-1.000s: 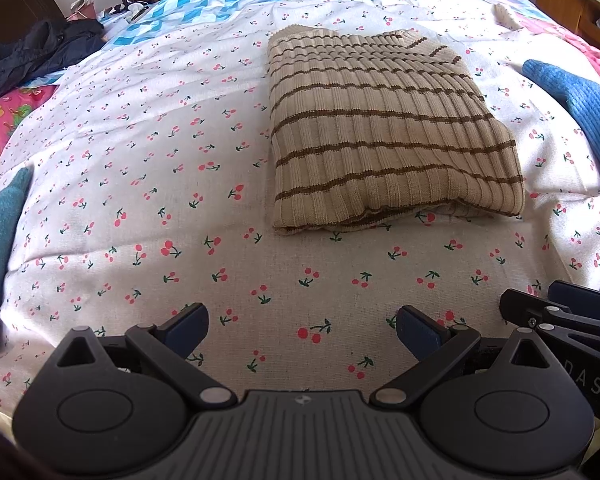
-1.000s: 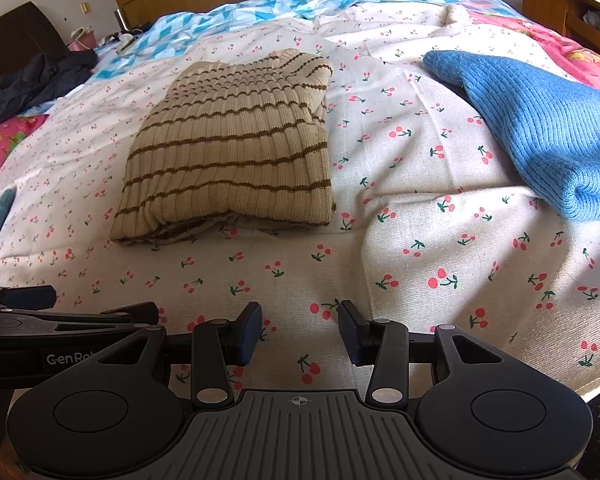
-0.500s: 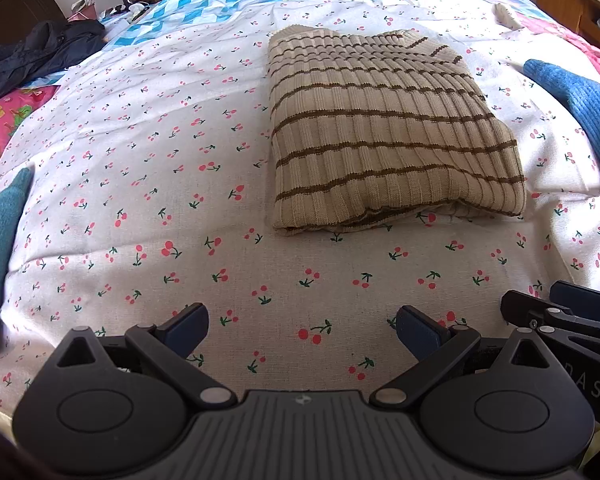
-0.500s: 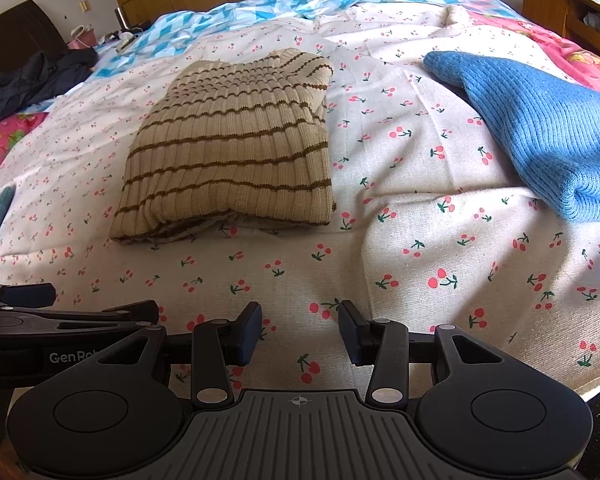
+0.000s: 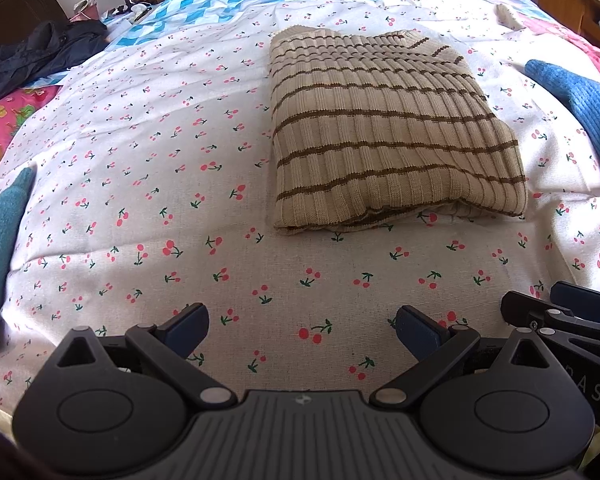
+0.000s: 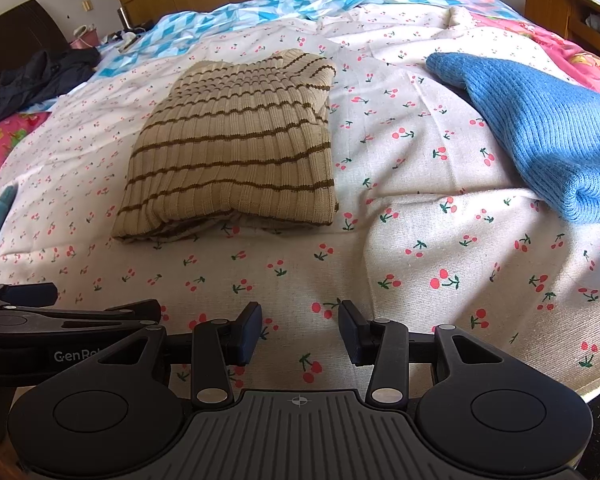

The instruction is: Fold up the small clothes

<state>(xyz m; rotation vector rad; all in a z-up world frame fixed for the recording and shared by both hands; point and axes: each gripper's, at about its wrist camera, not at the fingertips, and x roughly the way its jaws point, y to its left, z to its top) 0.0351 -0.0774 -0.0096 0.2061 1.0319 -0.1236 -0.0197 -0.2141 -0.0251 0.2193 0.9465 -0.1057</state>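
A beige sweater with brown stripes (image 5: 388, 136) lies folded into a neat rectangle on the cherry-print sheet (image 5: 140, 184) covering the bed. The left gripper (image 5: 302, 326) hovers near the bed's front edge, fingers spread wide and holding nothing. Beside it the right gripper (image 6: 299, 334) is partly spread, also empty. A blue knit garment (image 6: 540, 128) lies to the right, apart from the sweater.

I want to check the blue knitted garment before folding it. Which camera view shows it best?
The right wrist view: the blue knitted garment lies large there, though the frame edge cuts it. The left wrist view shows only a narrow part of it at the right edge.
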